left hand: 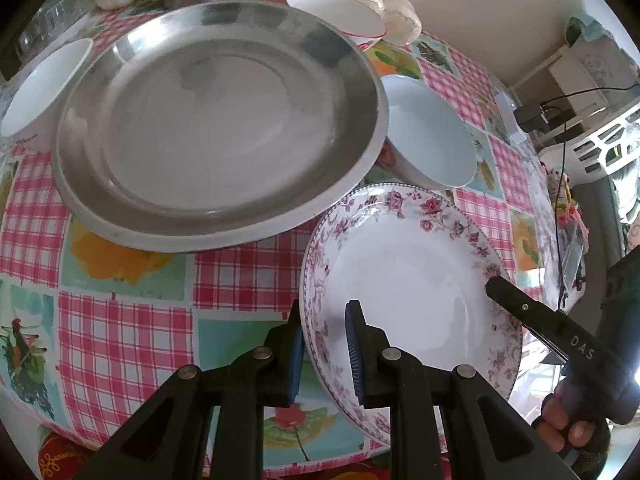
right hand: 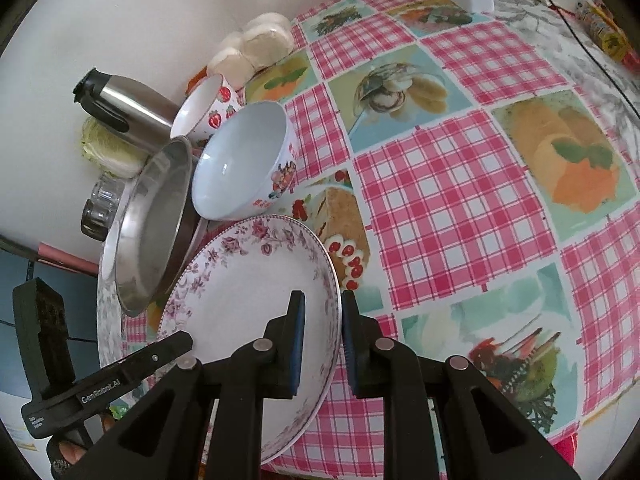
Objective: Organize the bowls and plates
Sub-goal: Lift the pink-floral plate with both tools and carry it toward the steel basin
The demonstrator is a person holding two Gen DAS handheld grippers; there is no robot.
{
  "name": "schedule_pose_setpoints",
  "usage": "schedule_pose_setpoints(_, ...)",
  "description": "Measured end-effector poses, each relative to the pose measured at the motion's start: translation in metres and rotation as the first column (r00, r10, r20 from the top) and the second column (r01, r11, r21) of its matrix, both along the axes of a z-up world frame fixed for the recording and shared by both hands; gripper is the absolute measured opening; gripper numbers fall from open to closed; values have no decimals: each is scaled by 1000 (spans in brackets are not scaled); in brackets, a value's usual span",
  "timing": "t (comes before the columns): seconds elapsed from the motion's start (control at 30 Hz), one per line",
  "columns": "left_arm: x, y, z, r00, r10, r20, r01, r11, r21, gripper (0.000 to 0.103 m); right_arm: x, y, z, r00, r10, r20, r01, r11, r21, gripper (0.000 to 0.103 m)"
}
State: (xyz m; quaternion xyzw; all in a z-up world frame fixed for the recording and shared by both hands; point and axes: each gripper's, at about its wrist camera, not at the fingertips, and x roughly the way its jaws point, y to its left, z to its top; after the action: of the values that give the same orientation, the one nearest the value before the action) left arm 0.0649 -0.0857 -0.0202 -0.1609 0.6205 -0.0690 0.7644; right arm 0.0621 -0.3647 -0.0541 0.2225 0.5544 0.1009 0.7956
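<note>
The floral plate [left hand: 404,276] is held tilted over the checked tablecloth [left hand: 120,340], just beside the steel dish [left hand: 220,120]. The left gripper [left hand: 324,344] is clamped on its left rim, the right gripper [right hand: 322,340] on the opposite rim. A white bowl [right hand: 244,160] stands behind the plate, a strawberry bowl [right hand: 208,108] farther back

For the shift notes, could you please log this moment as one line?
floral plate: held by rim | left claw: shut on plate | right claw: shut on opposite rim | steel plates: stacked beside
</note>
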Motion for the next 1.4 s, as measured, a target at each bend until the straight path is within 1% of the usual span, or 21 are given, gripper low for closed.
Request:
schedule_pose_setpoints(0.17,-3,-9,5,999,-33,16,33,999,15,22,-10,0,7,1000,-2,18,3,1000,-26,18)
schedule_pose_setpoints(0.43,-4,-17,17,995,-66,68,65,998,13,22,-23,-6,18,998,-25,56,26,999,-23,18)
schedule_pose_setpoints(0.8,-7,-12,39,984,-57,170,53,998,32,22,-25,0,36,991,-29,128,30,1000,-4,18)
schedule_pose_setpoints(0.87,-6,-10,43,980,-53,190,47,998,32,22,-23,3,41,989,-25,143,28,1000,-14,18)
schedule_pose_setpoints(0.93,-4,-9,48,976,-44,212,39,999,30,22,-22,7,47,987,-22,160,25,999,-21,18)
schedule_pose_setpoints(1.13,2,6,59,968,13,250,-11,1000,-11,22,-13,18,66,977,4,211,5,999,-44,18)
schedule_pose_setpoints(1.3,11,24,66,958,81,274,-62,995,-76,22,-4,28,80,972,19,236,-8,999,-49,18)
schedule_pose_setpoints(1.4,16,36,70,952,118,282,-95,991,-93,22,6,38,92,967,38,254,-26,998,-53,18)
